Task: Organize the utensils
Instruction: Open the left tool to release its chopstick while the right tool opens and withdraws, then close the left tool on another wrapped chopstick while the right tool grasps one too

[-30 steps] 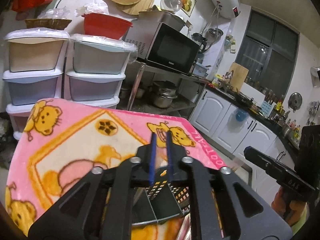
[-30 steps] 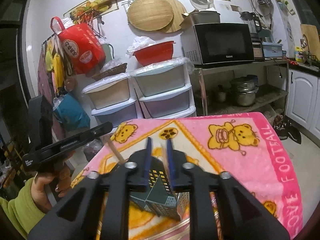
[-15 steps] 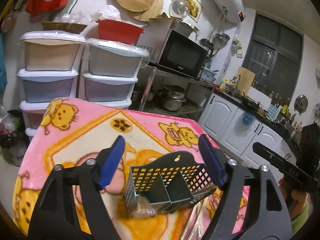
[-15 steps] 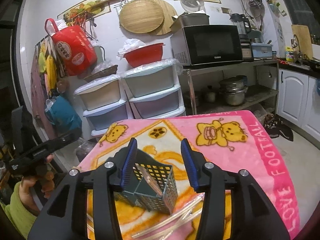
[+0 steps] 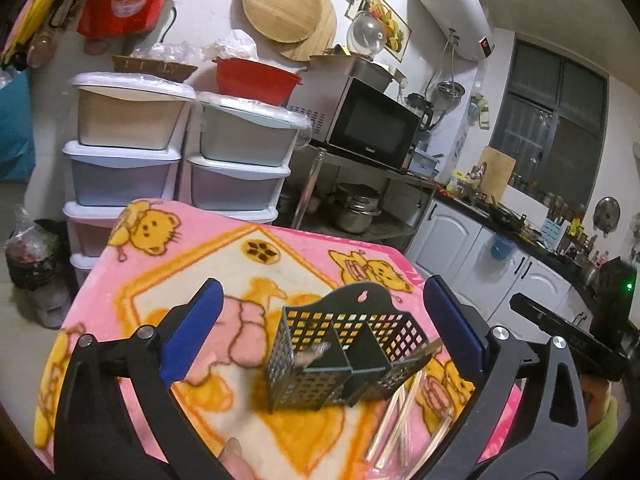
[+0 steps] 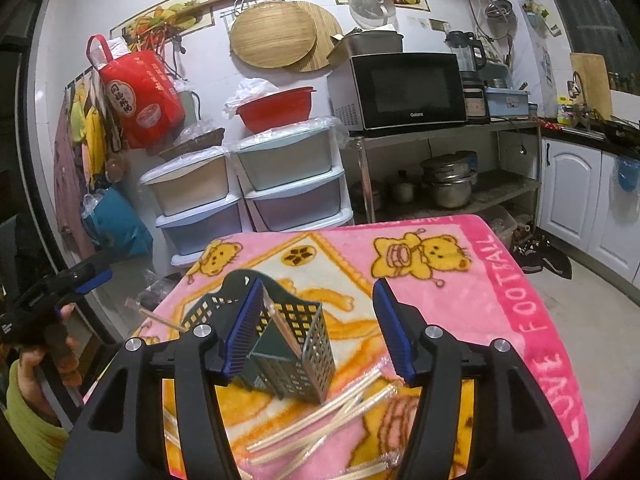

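Observation:
A dark green perforated utensil holder (image 5: 344, 356) stands upright on the pink bear blanket (image 5: 168, 280), with divided compartments. One wooden chopstick (image 6: 282, 326) leans inside it; something small lies in its left compartment (image 5: 312, 358). Several loose wooden chopsticks (image 6: 320, 424) lie on the blanket in front of the holder, also in the left wrist view (image 5: 404, 416). My left gripper (image 5: 320, 328) is wide open and empty above the holder. My right gripper (image 6: 316, 328) is open and empty, its fingers on either side of the holder.
Stacked plastic drawers (image 6: 248, 200) stand behind the table. A microwave (image 6: 408, 90) sits on a metal rack with pots (image 6: 448, 184). White cabinets (image 6: 592, 208) run along the right. The blanket's edges mark the table's limits.
Both grippers opened from shut to wide open and pulled back from the holder. A chopstick that was between the right fingers now leans in the holder.

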Action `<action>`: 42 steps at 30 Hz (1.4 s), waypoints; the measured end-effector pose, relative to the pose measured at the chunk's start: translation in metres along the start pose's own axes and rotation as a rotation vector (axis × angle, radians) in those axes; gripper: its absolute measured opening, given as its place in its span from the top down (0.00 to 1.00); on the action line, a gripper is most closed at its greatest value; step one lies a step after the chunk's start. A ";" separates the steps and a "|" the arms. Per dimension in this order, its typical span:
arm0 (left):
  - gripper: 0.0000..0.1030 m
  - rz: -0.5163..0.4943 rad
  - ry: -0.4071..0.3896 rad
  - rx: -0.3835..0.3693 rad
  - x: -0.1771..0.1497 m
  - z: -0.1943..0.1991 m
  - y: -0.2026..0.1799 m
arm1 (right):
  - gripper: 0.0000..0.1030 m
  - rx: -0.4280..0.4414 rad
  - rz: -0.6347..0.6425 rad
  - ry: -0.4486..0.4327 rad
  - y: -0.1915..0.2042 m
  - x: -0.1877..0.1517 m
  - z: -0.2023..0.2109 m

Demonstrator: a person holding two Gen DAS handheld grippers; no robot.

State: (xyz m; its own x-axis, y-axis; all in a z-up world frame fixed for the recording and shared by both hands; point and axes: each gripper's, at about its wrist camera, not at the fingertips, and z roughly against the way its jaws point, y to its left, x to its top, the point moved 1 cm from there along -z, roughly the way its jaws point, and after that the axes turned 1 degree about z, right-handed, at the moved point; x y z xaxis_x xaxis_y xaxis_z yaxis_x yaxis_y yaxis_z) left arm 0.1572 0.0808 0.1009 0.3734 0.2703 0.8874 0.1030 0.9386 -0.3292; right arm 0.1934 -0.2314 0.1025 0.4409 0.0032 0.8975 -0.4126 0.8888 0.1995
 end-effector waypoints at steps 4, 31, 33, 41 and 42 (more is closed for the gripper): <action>0.10 0.002 0.005 0.011 -0.010 0.011 0.004 | 0.46 0.003 -0.004 0.007 0.000 -0.008 0.004; 0.10 0.070 0.181 0.102 -0.095 0.022 0.036 | 0.46 0.030 0.010 0.139 0.015 -0.075 -0.001; 0.10 0.073 0.196 0.111 -0.102 0.022 0.039 | 0.46 0.029 0.006 0.149 0.014 -0.079 -0.003; 0.10 0.132 0.266 0.127 -0.127 0.020 0.057 | 0.46 0.022 -0.003 0.173 0.010 -0.087 -0.009; 0.10 0.142 0.280 0.130 -0.132 0.020 0.060 | 0.46 0.019 -0.003 0.176 0.009 -0.088 -0.010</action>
State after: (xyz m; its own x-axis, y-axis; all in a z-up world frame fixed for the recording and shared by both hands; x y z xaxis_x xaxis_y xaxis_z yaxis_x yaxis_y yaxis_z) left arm 0.0962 0.1061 -0.0294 0.6160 0.3483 0.7066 -0.0804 0.9200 -0.3835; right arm 0.1585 -0.2191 0.0212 0.5737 0.0824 0.8149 -0.4253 0.8802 0.2104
